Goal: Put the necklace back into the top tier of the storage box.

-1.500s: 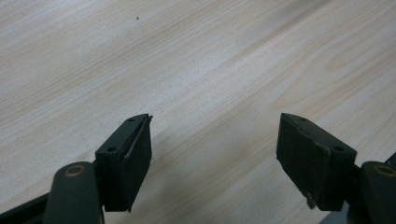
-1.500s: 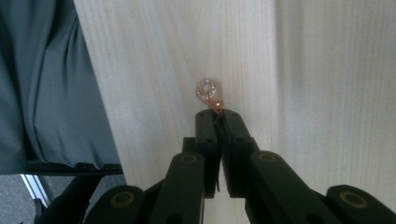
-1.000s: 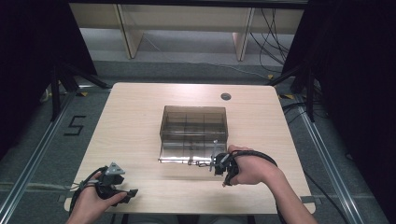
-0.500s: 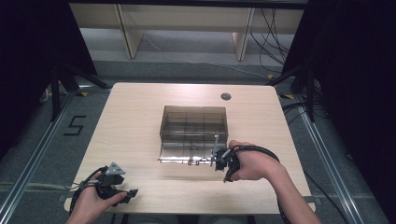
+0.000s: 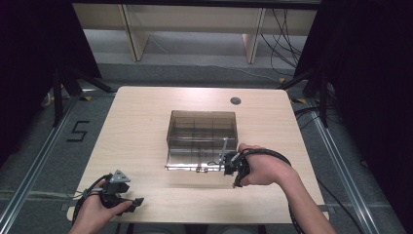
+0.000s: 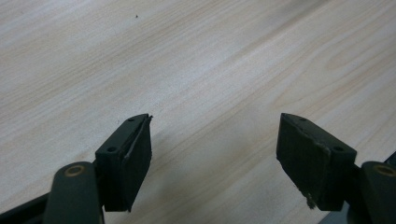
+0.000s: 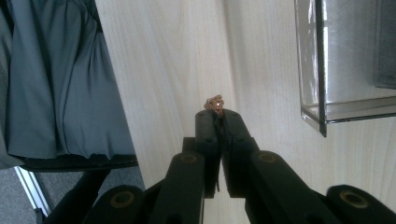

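Observation:
A clear, smoke-tinted plastic box (image 5: 202,127) with inner compartments sits in the middle of the table, and a clear panel lies flat at its front. My right gripper (image 5: 227,168) is at the box's front right corner and points left along the table. In the right gripper view, my right gripper (image 7: 218,114) has its jaws together on a tiny golden-brown lumpy piece (image 7: 214,102) that sticks out of the tips. The box's clear wall (image 7: 322,70) stands off to the right. My left gripper (image 5: 136,201) rests at the table's front left. My left gripper (image 6: 215,140) is wide open over bare wood.
The light wooden table (image 5: 136,126) has a round cable hole (image 5: 235,101) at the back right. A person's grey clothing (image 7: 56,84) lies beyond the table's front edge. Dark curtains and floor rails flank the table, and wooden shelving stands behind it.

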The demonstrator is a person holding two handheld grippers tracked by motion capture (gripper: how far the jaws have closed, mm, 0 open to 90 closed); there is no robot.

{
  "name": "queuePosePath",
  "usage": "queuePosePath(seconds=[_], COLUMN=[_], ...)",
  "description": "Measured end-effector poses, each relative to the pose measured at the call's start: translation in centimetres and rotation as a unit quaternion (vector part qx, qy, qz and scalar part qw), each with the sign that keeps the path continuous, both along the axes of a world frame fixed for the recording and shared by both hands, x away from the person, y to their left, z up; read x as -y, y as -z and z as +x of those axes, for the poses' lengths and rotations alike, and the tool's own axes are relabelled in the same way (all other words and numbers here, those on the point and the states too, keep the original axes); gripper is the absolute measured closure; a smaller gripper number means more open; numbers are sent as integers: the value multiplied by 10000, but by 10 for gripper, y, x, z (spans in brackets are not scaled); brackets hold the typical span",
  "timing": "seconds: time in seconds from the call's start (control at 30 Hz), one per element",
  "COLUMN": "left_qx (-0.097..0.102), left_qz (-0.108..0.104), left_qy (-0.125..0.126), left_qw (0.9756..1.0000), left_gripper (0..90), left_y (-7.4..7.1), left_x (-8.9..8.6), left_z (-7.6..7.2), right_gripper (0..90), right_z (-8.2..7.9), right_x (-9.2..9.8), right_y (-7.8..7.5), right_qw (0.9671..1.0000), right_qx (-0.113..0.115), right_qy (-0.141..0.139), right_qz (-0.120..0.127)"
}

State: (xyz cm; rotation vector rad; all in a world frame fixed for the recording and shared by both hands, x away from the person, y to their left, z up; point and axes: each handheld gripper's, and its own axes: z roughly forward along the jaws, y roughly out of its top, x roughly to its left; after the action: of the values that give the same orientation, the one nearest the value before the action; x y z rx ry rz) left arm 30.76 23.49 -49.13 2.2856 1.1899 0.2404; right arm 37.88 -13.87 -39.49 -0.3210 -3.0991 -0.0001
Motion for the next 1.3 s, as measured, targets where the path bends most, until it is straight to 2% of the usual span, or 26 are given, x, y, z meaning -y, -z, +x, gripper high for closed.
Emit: queuePosePath(seconds=[0.23, 0.27, 0.33, 0.4, 0.53, 0.57, 0.6, 0.63, 0.7, 0.73, 0.77, 0.8, 0.9, 0.93, 1.0, 1.03, 1.13, 1.17, 1.2, 1.27, 1.3], left_qx=[25, 28, 26, 35, 59, 62, 62, 63, 40, 63, 58, 59, 60, 61, 18, -5, 27, 27, 28, 12, 22], left_qz=[-6, -14, -8, -14, -34, -34, -35, -37, -27, -37, -33, -35, -43, -45, -34, -27, -44, -48, -41, 1, -15], left_qy=[-23, -24, -19, -32, -58, -43, -47, -50, -48, -54, -53, -55, -68, -67, -43, -34, -80, -78, -76, -36, -59], left_qw=[10000, 10000, 10000, 10000, 10000, 10000, 10000, 10000, 10000, 10000, 10000, 10000, 9999, 9999, 10000, 10000, 10000, 10000, 10000, 10000, 10000], left_gripper=[264, 264, 264, 264, 264, 264, 264, 264, 264, 265, 265, 264, 264, 264, 264, 265, 264, 264, 265, 265, 265], left_y=[0, 0, 0, 0, 1, 1, 1, 1, 0, 1, 1, 1, 0, 1, 0, -1, 0, 0, 0, -1, 0], left_x=[0, 0, 0, 0, 0, 0, 0, 0, 0, 0, -1, -1, -1, -1, -1, -1, -1, -1, -1, -2, -2], left_z=[0, 0, 0, 0, -1, -1, -1, -1, -1, -1, -1, -1, -2, -2, -2, -2, -2, -2, -2, -2, -2], right_gripper=[869, 869, 869, 868, 869, 869, 868, 869, 869, 868, 869, 868, 869, 868, 869, 869, 868, 868, 868, 869, 868], right_z=[2, 4, 4, 4, 6, 6, 5, 5, 5, 7, 7, 5, 9, 7, 9, 9, 10, 9, 11, 10, 11], right_x=[0, 0, -1, -1, -2, -2, -3, -2, -2, -3, -3, -3, -3, -4, -4, -4, -4, -4, -4, -5, -5], right_y=[-2, -3, -3, -6, -7, -7, -9, -9, -10, -10, -11, -12, -13, -15, -14, -15, -17, -18, -17, -19, -20], right_qw=[10000, 9999, 9998, 10000, 9999, 9999, 10000, 10000, 10000, 9999, 10000, 10000, 9999, 10000, 9999, 10000, 10000, 10000, 9999, 10000, 10000], right_qx=[-17, 23, 12, -6, 12, 5, -30, 6, -1, 32, 19, -7, 22, 2, 42, 31, 50, 54, 112, 64, 84], right_qy=[-7, -162, -169, -20, -160, -128, 7, 33, 44, -98, -83, 93, -112, 79, -111, -40, -76, 40, -85, 30, -5], right_qz=[14, 50, 129, 14, 54, 58, -37, -2, 6, 12, 41, -20, 35, -15, 67, 8, 14, 4, 61, 24, 37])
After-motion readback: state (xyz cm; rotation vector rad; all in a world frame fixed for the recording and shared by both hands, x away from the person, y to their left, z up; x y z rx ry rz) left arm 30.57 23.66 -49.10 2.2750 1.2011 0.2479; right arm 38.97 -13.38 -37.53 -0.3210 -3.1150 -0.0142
